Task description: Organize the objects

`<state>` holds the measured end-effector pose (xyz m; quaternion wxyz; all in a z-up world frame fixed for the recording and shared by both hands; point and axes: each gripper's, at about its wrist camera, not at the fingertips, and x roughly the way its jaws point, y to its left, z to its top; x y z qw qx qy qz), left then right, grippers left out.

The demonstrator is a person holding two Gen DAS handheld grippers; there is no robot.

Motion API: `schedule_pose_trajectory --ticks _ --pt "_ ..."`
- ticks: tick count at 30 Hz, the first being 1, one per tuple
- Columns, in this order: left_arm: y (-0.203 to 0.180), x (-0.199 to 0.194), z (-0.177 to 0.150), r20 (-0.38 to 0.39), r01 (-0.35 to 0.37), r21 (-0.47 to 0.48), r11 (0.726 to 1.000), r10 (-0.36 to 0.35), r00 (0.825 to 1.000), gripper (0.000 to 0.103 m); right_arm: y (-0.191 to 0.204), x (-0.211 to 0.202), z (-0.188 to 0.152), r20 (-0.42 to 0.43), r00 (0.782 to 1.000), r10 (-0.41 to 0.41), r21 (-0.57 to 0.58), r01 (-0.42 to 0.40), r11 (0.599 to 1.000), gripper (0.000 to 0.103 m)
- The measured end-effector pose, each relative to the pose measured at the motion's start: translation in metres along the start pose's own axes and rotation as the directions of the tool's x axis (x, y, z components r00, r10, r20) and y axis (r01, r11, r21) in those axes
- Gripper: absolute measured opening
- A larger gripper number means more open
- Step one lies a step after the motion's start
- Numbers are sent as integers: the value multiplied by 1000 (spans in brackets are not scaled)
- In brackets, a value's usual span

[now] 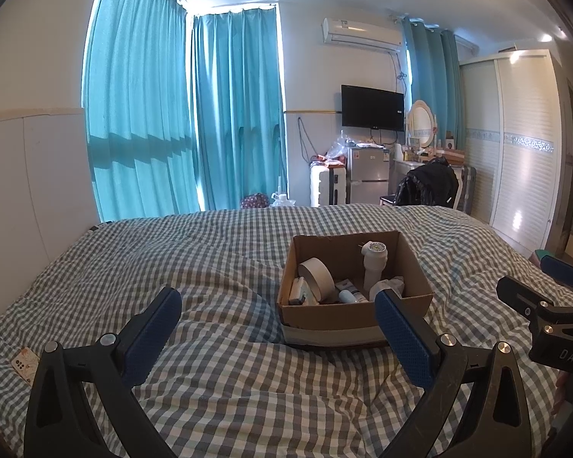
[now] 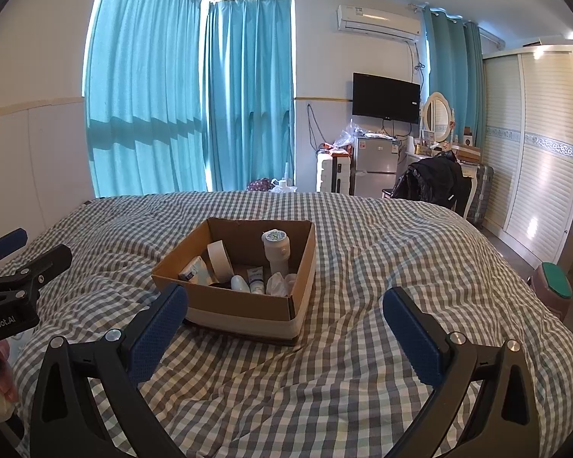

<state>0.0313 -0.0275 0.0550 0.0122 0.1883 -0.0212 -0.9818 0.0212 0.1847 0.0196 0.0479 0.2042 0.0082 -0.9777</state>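
Observation:
An open cardboard box (image 1: 324, 315) (image 2: 248, 307) sits on the checked bedspread. Inside it are a roll of tape (image 1: 317, 274) (image 2: 219, 257), a tall white bottle (image 1: 374, 261) (image 2: 275, 250), a small tube (image 2: 256, 278), a white round-topped container (image 2: 240, 283), a small packet (image 1: 298, 293) (image 2: 195, 269) and crumpled plastic (image 2: 282, 283). My left gripper (image 1: 279, 303) hovers open just short of the box, nothing between its fingers. My right gripper (image 2: 286, 301) is open too, to the right of the box's near corner. Each gripper shows at the edge of the other's view.
The bed (image 2: 363, 343) fills the foreground, its cover rumpled. A patterned card (image 1: 25, 362) lies at its left edge. Beyond stand teal curtains (image 1: 164, 114), a small fridge (image 1: 366, 175), a wall TV (image 1: 372, 107), a chair with a black jacket (image 1: 428, 185) and a white wardrobe (image 1: 515, 145).

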Motion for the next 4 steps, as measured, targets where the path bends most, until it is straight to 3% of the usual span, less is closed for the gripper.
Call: schedule_pose_trajectory --ticks 4 --pt "-2 -1 -1 4 -8 17 1000 8 1000 103 0 0 -1 -2 1000 -1 0 1 1000 103"
